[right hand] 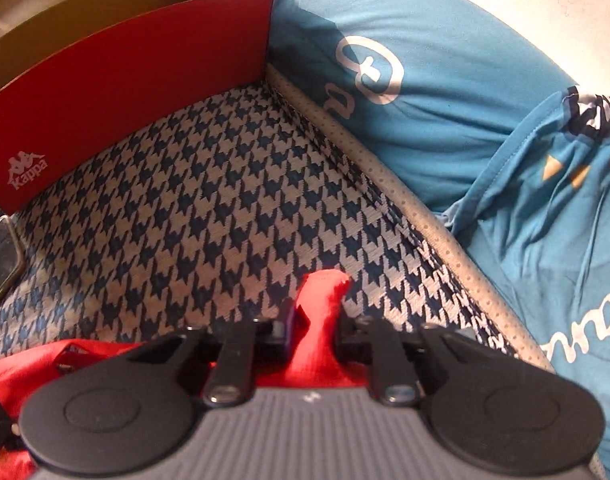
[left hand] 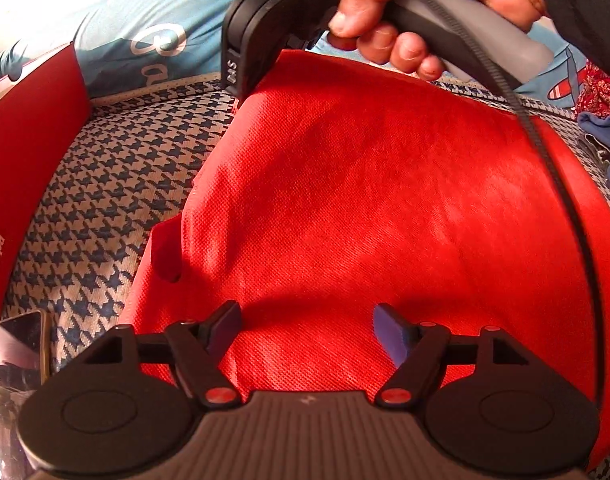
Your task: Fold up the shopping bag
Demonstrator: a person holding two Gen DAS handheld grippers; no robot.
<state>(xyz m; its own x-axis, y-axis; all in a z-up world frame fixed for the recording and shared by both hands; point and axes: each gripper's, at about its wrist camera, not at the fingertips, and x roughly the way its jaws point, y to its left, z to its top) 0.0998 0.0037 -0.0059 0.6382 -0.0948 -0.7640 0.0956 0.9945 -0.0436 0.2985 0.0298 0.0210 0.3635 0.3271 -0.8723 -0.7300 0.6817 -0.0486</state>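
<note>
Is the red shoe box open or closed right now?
Open. The red shoe box has no lid on it, and its brown cardboard inside shows from above; what it holds is out of view.

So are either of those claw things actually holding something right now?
Yes: the right gripper is shut on a corner of the red shopping bag. The left gripper is open above it, holding nothing.

Surface: a woven houndstooth mat (right hand: pixel 209 208) in navy and pale grey, edged by a dotted grey border (right hand: pixel 405 200).
Beyond the border: blue bedding (right hand: pixel 445 80) with white lettering.
Left of the mat: an open red shoebox (right hand: pixel 125 80), cardboard-brown inside.
Near the shoebox: a phone (right hand: pixel 1 260) lying flat.
Light: warm, patchy sunlight.
</note>
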